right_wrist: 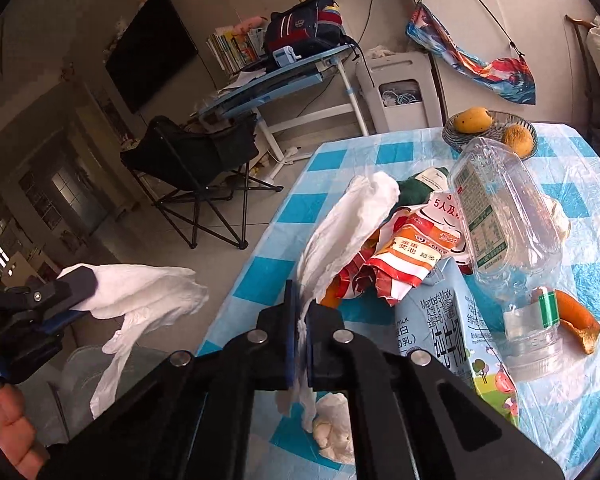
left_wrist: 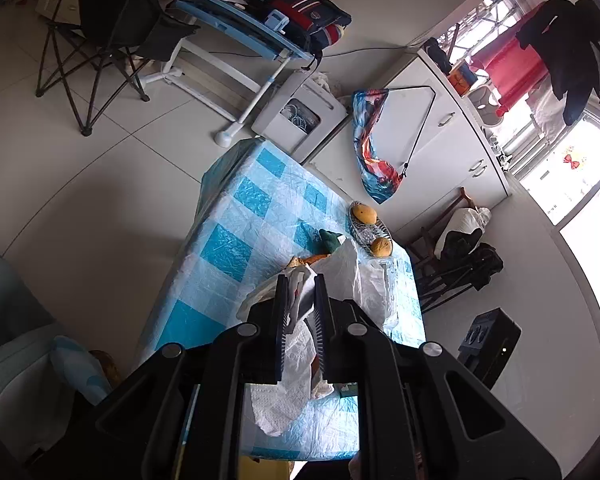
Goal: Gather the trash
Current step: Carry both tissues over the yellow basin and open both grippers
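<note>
A thin white plastic bag [right_wrist: 340,232] hangs over the blue-checked table [right_wrist: 332,160], stretched between both grippers. My right gripper [right_wrist: 302,292] is shut on one edge of it. At the far left of the right wrist view, my left gripper [right_wrist: 80,280] is shut on the bag's other edge, with a hand below it. In the left wrist view the left gripper [left_wrist: 302,280] pinches the white bag [left_wrist: 352,276] above the table [left_wrist: 236,216]. Trash lies beside the bag: a clear plastic bottle [right_wrist: 500,216], a blue milk carton [right_wrist: 440,320], an orange snack wrapper [right_wrist: 404,256], orange peel [right_wrist: 576,316] and a crumpled tissue [right_wrist: 332,432].
A wire fruit basket [right_wrist: 460,136] with two yellow fruits stands at the table's far edge, a dark green item [right_wrist: 414,192] in front of it. Beyond the table are a black folding chair [right_wrist: 196,160], a cluttered blue desk [right_wrist: 276,76] and white cabinets [left_wrist: 452,128].
</note>
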Tool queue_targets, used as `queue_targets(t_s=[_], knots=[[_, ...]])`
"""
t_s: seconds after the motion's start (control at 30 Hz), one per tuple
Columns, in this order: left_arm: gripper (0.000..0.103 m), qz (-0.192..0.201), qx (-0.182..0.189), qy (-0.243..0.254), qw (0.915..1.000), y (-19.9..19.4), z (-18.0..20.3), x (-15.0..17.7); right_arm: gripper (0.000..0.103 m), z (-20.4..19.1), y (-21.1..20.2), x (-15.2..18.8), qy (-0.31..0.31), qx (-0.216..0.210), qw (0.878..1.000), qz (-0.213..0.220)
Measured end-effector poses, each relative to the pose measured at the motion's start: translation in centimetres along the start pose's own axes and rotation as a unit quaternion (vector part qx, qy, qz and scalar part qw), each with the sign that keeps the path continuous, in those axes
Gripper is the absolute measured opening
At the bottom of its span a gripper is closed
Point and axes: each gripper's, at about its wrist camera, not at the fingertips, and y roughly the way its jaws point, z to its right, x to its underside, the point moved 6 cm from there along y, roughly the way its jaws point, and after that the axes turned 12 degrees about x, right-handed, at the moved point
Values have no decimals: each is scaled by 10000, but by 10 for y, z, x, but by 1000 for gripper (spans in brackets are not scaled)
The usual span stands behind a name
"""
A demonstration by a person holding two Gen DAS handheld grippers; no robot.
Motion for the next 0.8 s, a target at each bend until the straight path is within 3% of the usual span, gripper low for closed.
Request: queue_targets(t_s=[0.2,0.33,0.63,0.8], knots=[[11,-18,72,92,9999,0,6,4,5,-16,-52,-20,-82,-525,9975,464],[11,18,52,180,9998,-5,6,5,5,-21,-80,-9,-325,-679,9961,466],[11,-168,-75,279,9994,-15,5,32,5,-28,-109,92,-1453,-580,9873,-279],[11,-410,-214,448,9979,-21,9,65,5,-22,-92,158,-1780,-475,9771,-1062]])
